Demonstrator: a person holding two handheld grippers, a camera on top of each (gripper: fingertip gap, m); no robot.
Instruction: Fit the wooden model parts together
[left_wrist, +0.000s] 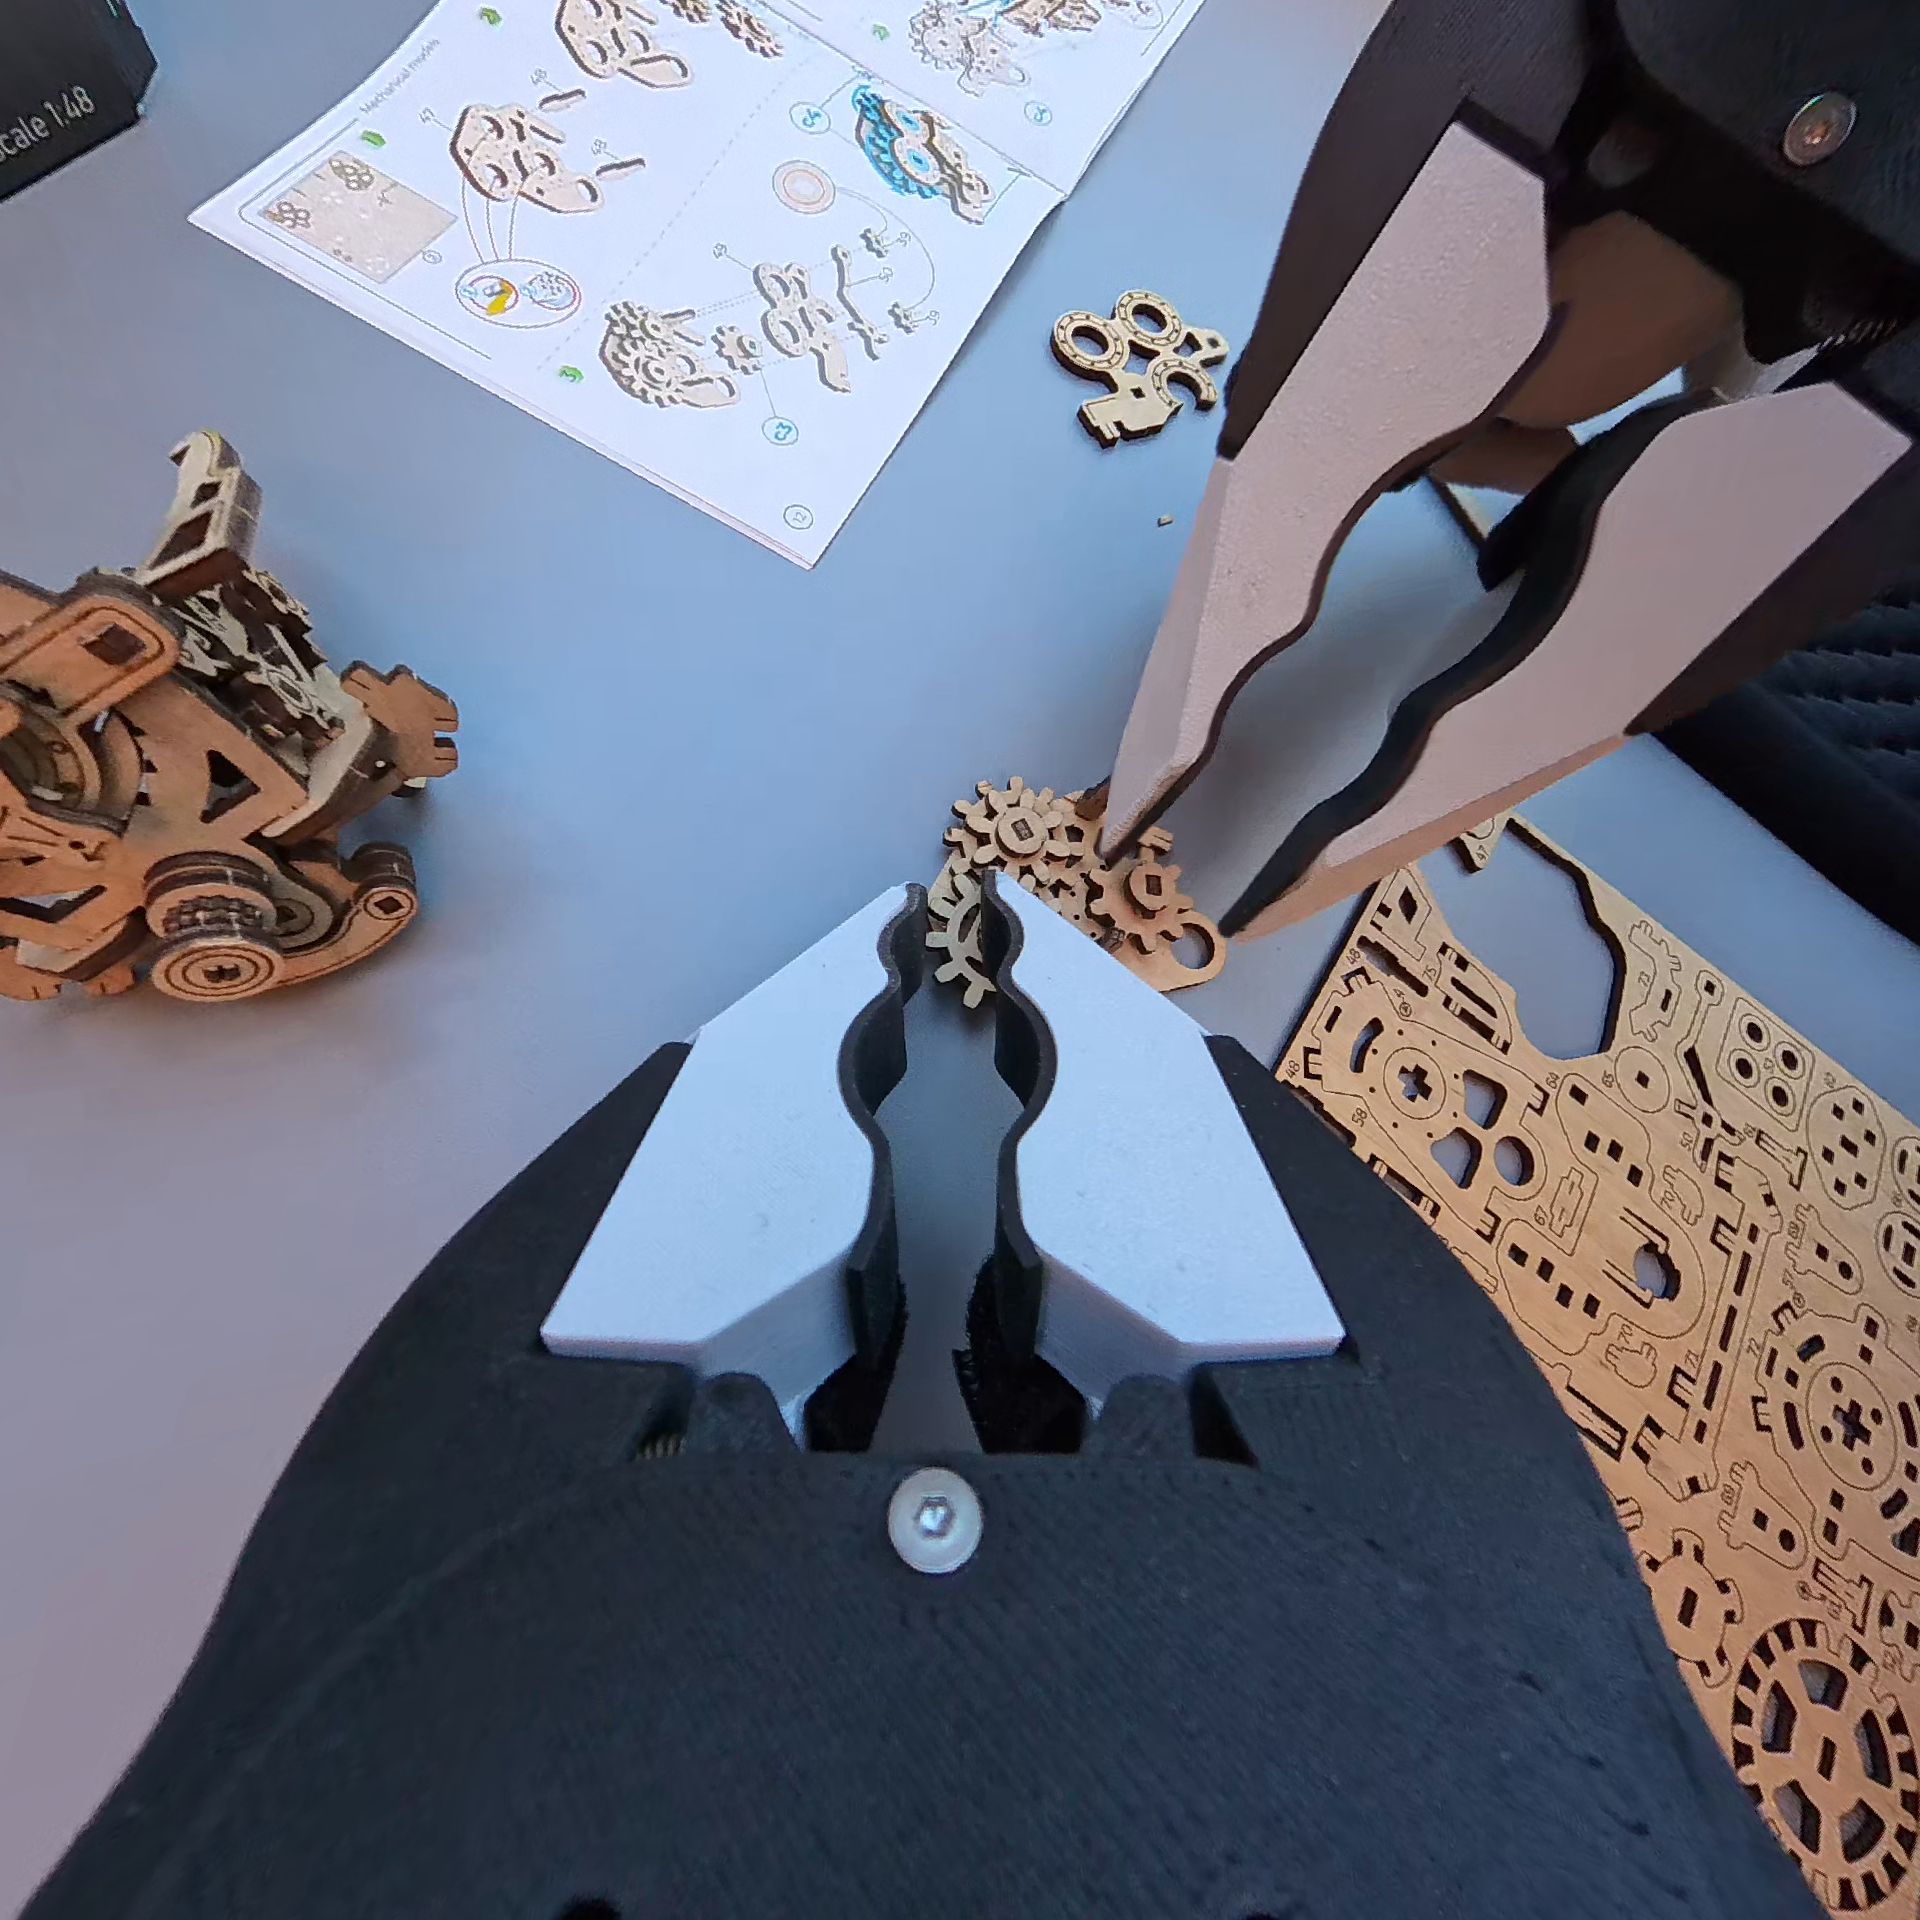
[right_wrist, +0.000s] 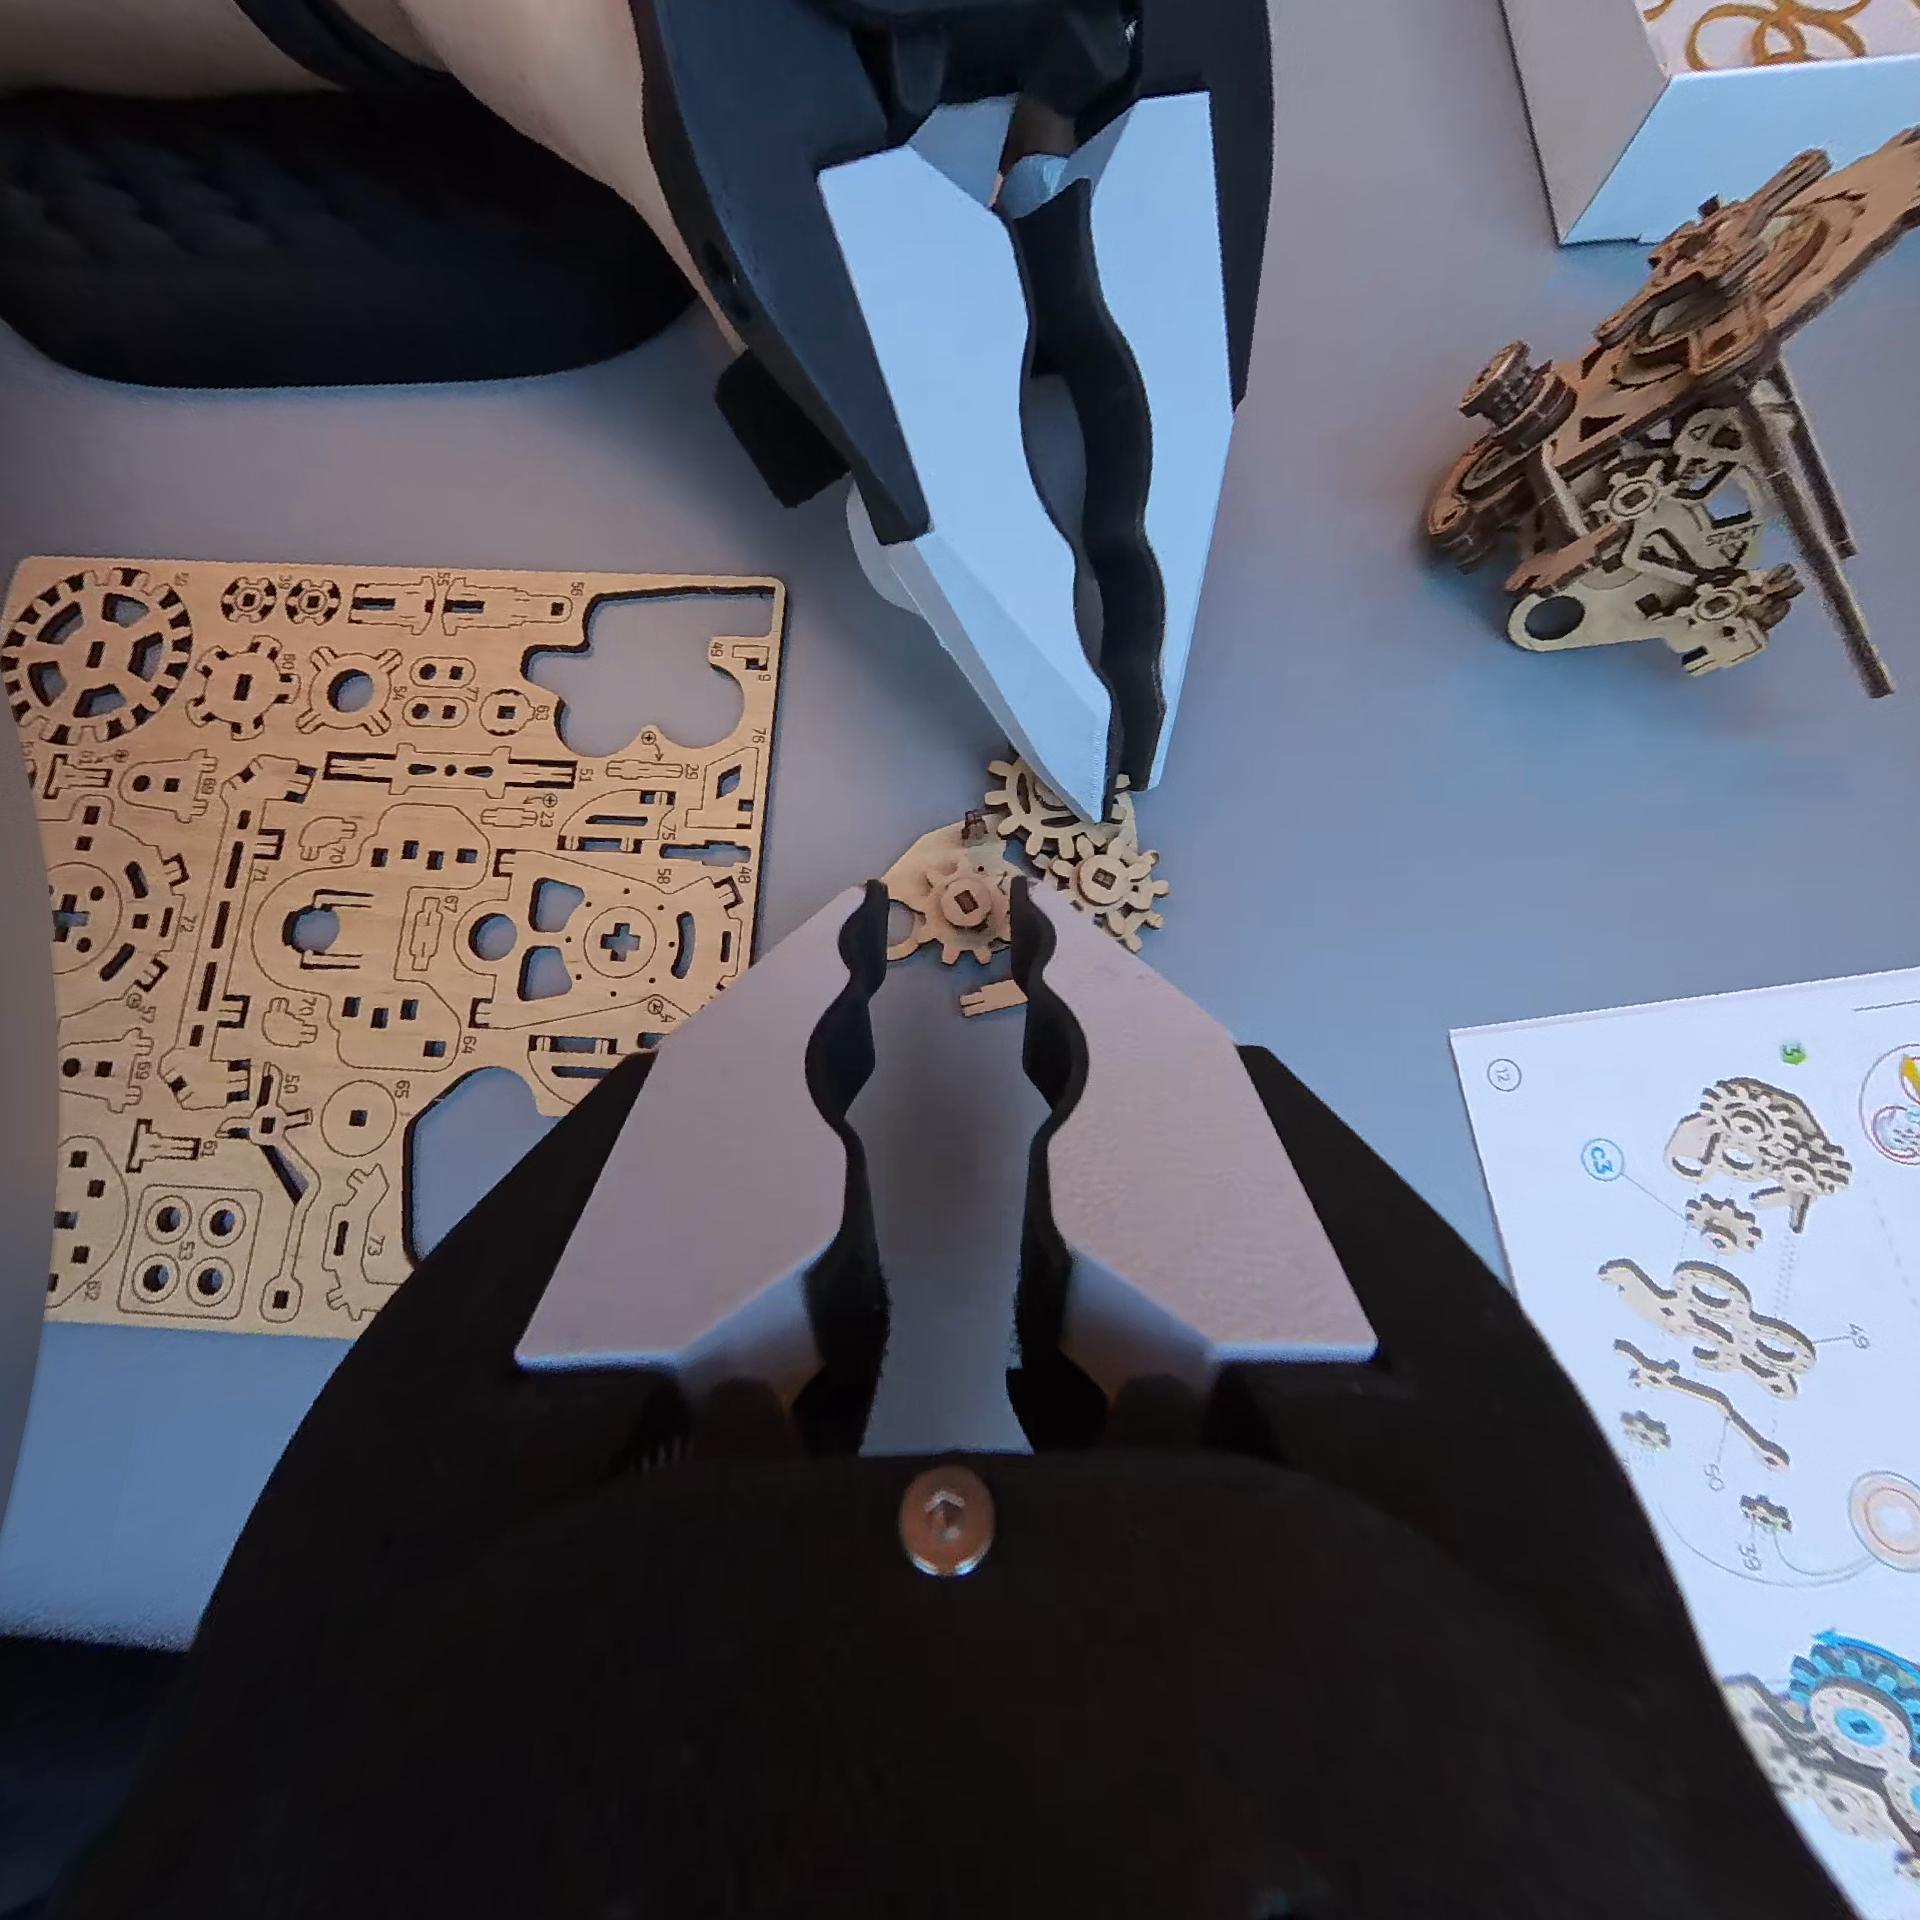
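A small wooden gear assembly (left_wrist: 1081, 883), a flat plate carrying several gears, lies on the grey table; it also shows in the right wrist view (right_wrist: 1039, 862). My left gripper (left_wrist: 951, 899) has its tips pinched on one gear (left_wrist: 961, 951) at the assembly's edge, and it shows from above in the right wrist view (right_wrist: 1120, 784). My right gripper (right_wrist: 948, 894) is open, its tips either side of another gear (right_wrist: 961, 904) of the assembly; in the left wrist view it (left_wrist: 1172, 883) reaches down from the upper right. A small loose wooden peg (right_wrist: 992, 1000) lies between the right fingers.
A partly built wooden model (left_wrist: 197, 790) (right_wrist: 1662, 488) stands to one side. An open instruction booklet (left_wrist: 675, 208) (right_wrist: 1714, 1299), a wooden parts sheet (left_wrist: 1662, 1299) (right_wrist: 358, 1081), a loose holed plate (left_wrist: 1138, 358) and a white box (right_wrist: 1714, 125) surround the work spot. Only a small space, under 4 cm, lies between the two pairs of fingers.
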